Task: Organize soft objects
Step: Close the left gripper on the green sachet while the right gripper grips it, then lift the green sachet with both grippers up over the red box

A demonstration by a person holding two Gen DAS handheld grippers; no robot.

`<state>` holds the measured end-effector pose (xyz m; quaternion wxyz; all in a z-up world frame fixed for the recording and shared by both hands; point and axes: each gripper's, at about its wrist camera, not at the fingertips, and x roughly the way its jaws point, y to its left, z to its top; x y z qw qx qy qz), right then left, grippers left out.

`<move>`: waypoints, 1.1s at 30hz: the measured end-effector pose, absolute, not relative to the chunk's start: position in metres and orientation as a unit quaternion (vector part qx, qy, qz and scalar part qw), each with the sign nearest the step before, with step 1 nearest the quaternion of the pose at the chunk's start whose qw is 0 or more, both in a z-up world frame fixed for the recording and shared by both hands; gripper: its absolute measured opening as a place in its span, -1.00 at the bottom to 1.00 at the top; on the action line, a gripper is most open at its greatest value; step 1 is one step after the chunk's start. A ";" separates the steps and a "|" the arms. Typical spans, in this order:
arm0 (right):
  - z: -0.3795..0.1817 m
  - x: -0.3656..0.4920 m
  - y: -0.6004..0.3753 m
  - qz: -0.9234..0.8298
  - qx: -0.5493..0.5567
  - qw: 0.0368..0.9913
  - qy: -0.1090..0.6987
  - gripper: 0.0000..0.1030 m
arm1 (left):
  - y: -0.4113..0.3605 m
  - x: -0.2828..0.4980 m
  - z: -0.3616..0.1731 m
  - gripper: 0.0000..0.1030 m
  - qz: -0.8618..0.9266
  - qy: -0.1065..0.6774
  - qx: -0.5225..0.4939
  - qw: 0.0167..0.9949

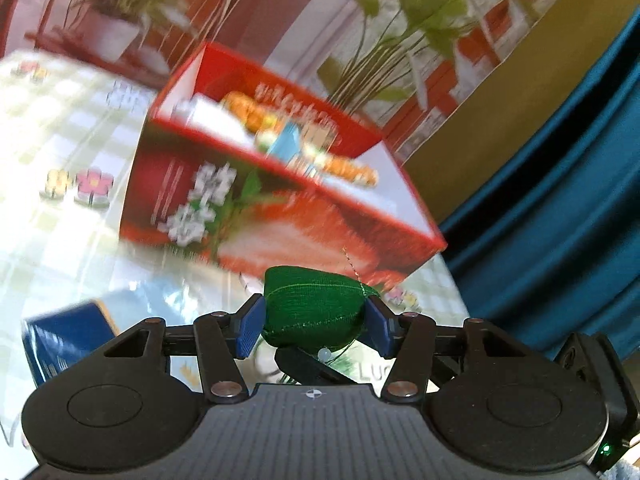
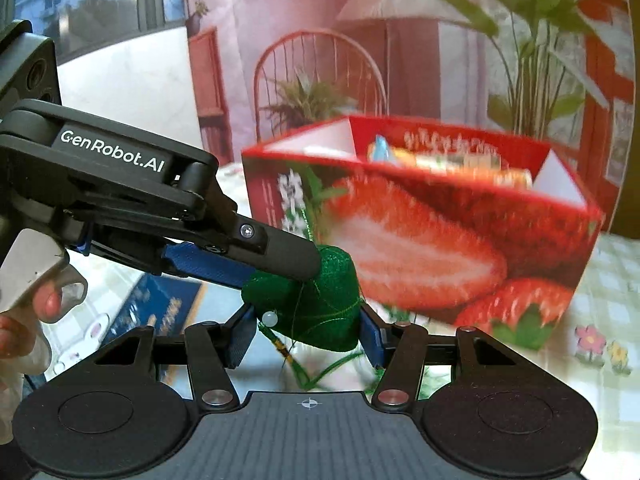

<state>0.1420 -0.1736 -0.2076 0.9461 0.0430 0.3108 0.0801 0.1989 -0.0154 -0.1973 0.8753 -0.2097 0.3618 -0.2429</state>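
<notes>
Both my claws pinch one green stitched fabric pouch (image 2: 320, 312) above the bench (image 1: 60, 120); my right claw (image 2: 308, 330) squeezes it side to side between its blue pads (image 2: 242, 340), and my left claw (image 1: 314, 322) presses its own pads against the same pouch, coming in from the left in the right wrist view, where its upper finger (image 2: 288, 256) lies across the pouch's top; a small white bead (image 2: 270, 319) and a cord hang from the pouch's lower edge.

I judge the step in hand to be the carry toward the red strawberry-printed box (image 2: 420, 248), which stands open-topped just behind the pouch; the pouch is not yet over the opening.

The next move, as I read it, calls for lifting the pouch clear of the near rim, bringing it over the opening and letting go with both claws together, so that the cord does not snag on a finger.

Inside the box lie several things, blurred: something orange (image 1: 244, 110), something light blue (image 1: 286, 142) and a white piece (image 1: 208, 114); I cannot tell what they are; a dark blue carton (image 1: 64, 344) lies on the chequered, flower-printed cloth to the left, apart from the box.
</notes>
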 end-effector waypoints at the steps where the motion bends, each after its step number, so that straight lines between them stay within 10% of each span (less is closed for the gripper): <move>1: -0.201 0.144 -0.174 0.081 0.039 0.948 0.306 -0.01 | -0.016 0.200 -0.192 0.09 -0.244 0.357 -0.206 0.878; 20: -0.061 0.236 -0.178 0.112 -0.028 0.975 0.188 0.00 | 0.014 0.242 -0.046 0.09 -0.270 0.208 -0.150 0.928; 33: -0.077 0.286 -0.169 0.097 -0.029 0.977 0.188 0.00 | 0.019 0.287 -0.076 0.10 -0.240 0.243 -0.133 0.930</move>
